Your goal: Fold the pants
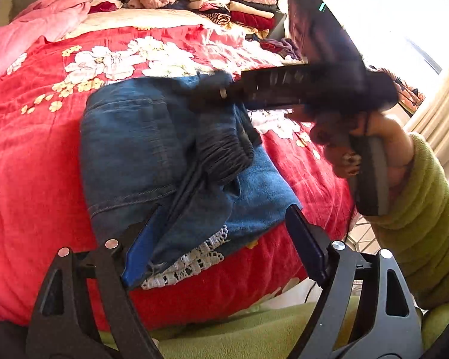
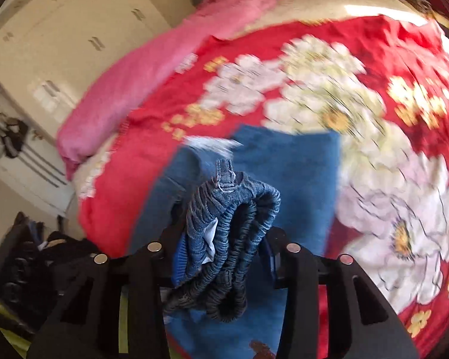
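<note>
Blue denim pants [image 1: 140, 149] lie folded on the red floral bedspread [image 1: 30, 164], with a white lace hem at the near edge. My left gripper [image 1: 221, 245] is open, its fingers on either side of the near end of the pants. My right gripper [image 2: 221, 257] is shut on the gathered elastic waistband [image 2: 230, 209] and holds it bunched above the blue cloth. In the left wrist view the right gripper [image 1: 212, 92] reaches in from the right over the pants, blurred by motion.
A pink blanket [image 1: 30, 27] lies at the far left of the bed. A stack of folded clothes [image 1: 239, 6] stands at the far side. A white wardrobe [image 2: 60, 30] is left of the bed. A curtain and window are at the right.
</note>
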`<move>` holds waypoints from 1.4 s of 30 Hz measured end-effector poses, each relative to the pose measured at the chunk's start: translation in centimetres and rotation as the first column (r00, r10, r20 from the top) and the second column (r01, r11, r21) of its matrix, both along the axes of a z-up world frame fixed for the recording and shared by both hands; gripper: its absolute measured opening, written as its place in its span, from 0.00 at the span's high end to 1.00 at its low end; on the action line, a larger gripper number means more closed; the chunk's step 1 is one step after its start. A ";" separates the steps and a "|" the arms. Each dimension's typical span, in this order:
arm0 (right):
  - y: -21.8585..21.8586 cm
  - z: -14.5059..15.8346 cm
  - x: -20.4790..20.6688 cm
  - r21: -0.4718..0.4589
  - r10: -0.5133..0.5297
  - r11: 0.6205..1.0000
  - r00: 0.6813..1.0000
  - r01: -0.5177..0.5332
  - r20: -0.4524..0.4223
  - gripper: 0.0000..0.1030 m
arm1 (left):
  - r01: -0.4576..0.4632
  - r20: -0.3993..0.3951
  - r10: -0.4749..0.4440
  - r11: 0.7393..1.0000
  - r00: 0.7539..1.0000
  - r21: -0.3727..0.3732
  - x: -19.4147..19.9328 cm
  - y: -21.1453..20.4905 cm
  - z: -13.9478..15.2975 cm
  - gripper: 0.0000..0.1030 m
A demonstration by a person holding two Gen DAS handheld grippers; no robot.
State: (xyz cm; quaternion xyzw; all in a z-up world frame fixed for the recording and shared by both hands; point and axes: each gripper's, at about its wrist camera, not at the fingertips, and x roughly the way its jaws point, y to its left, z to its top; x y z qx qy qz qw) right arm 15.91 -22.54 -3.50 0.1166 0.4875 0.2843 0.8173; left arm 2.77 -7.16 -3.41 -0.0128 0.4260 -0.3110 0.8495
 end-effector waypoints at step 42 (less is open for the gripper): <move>12.2 0.1 -12.6 -0.449 0.643 0.743 0.714 -0.496 0.276 0.88 | -0.141 -0.050 0.150 0.978 0.987 0.155 11.7 2.3 -0.3 0.52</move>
